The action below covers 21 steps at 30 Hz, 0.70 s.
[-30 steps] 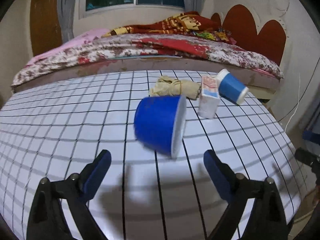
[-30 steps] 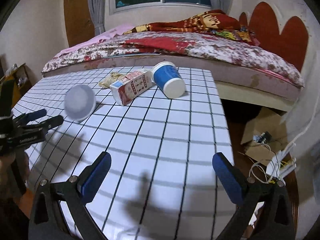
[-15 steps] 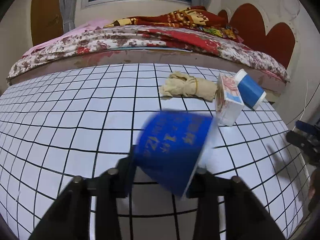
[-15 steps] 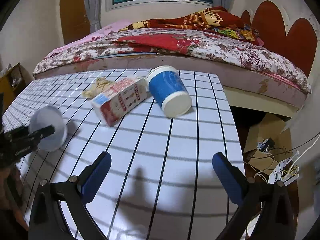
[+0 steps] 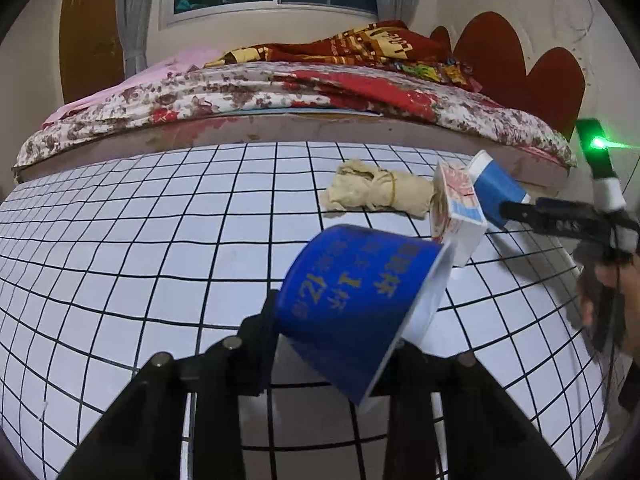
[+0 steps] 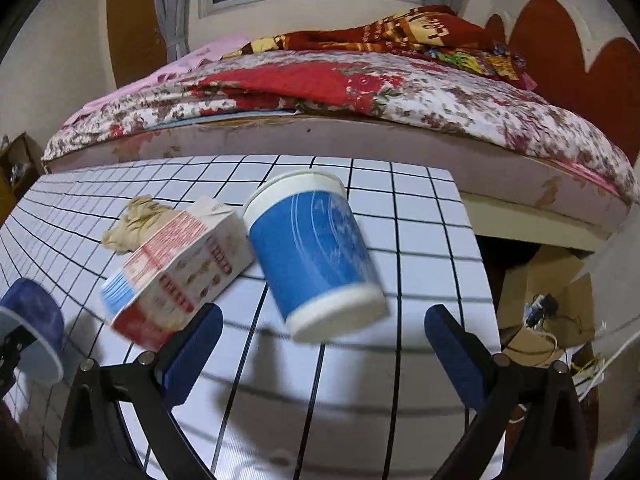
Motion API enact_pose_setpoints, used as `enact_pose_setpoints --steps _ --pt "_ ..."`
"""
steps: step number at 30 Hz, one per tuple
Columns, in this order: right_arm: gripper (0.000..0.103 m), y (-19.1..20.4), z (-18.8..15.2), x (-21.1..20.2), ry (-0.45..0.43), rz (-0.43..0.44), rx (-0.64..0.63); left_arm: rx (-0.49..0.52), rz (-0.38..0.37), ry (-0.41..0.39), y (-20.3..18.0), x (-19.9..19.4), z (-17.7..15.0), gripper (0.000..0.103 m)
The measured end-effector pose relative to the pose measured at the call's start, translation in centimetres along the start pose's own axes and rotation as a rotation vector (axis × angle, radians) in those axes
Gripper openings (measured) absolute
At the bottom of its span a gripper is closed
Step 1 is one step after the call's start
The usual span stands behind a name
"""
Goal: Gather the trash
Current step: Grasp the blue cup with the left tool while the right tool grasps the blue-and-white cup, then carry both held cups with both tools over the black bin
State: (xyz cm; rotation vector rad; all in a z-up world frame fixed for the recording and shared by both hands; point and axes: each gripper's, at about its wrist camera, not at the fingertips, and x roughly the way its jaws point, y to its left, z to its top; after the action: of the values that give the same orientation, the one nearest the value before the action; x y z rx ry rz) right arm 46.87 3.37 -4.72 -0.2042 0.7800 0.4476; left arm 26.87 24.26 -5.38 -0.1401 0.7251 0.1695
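**Left claw pinches a blue cup; right claw spread before the second cup**

The left claw [image 5: 336, 344] is clamped on a small blue paper cup [image 5: 356, 300] with yellow print. The cup sits tilted in the grip, its white rim toward 4 o'clock in the left wrist view, raised over the white worktop [image 5: 140, 240] with its black grid lines. The jaws have just been closing, and the cup is pressed between them.

Beyond that cup, toward 1 o'clock in the same view, lies a crumpled beige bag [image 5: 376, 192] bound with a rubber band. Just beside it, toward 3 o'clock, is a red-and-white milk carton [image 5: 456, 208], and behind the carton a taller blue cup with white rims [image 5: 496, 188]. The right claw [image 5: 516, 210] reaches in from 3 o'clock beside that taller cup, with a hand [image 5: 616, 304] behind it.

In the right wrist view the right claw [image 6: 320, 340] is spread wide, both blue pads apart with nothing pressed between them. The taller cup lies on its side straight ahead at 12 o'clock, its base end nearest the claw. The carton lies on its side at 10 o'clock, touching the cup. The bag is behind the carton. At 9 o'clock, the small cup shows in the left claw.

A bed [image 6: 400, 92] with floral bedding stands behind the worktop.
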Motion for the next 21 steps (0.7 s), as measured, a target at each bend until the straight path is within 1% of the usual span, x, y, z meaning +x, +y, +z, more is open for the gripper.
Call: enact_pose_setpoints --steps 4,6,7,8,9,12,15,21 --pt "0.102 0.7 1.2 1.1 -0.003 -0.016 -0.072 -0.011 0.000 0.006 0.2 0.2 -0.2 0.033" --pt "0.102 0.7 1.5 1.7 0.009 -0.023 -0.084 -0.014 0.003 0.010 0.2 0.3 -0.1 0.033" --pt "0.097 0.6 1.6 1.9 0.013 -0.024 -0.084 -0.015 0.006 0.014 0.2 0.4 0.0 0.033" --pt "0.076 0.6 1.6 2.1 0.017 -0.021 -0.083 -0.017 0.007 0.019 0.1 0.5 0.0 0.033" --pt "0.065 0.6 1.6 2.3 0.033 -0.019 -0.084 -0.019 0.006 0.023 0.1 0.6 0.0 0.033" --pt "0.063 0.7 1.2 1.7 0.028 -0.006 -0.073 -0.021 0.006 0.028 0.1 0.6 -0.1 0.033" --pt "0.061 0.7 0.2 0.5 0.020 -0.022 -0.059 -0.024 0.003 0.021 -0.1 0.2 -0.3 0.033" --pt "0.061 0.8 -2.9 -3.7 -0.018 -0.013 -0.022 -0.018 -0.011 0.002 -1.6 -1.6 -0.7 0.033"
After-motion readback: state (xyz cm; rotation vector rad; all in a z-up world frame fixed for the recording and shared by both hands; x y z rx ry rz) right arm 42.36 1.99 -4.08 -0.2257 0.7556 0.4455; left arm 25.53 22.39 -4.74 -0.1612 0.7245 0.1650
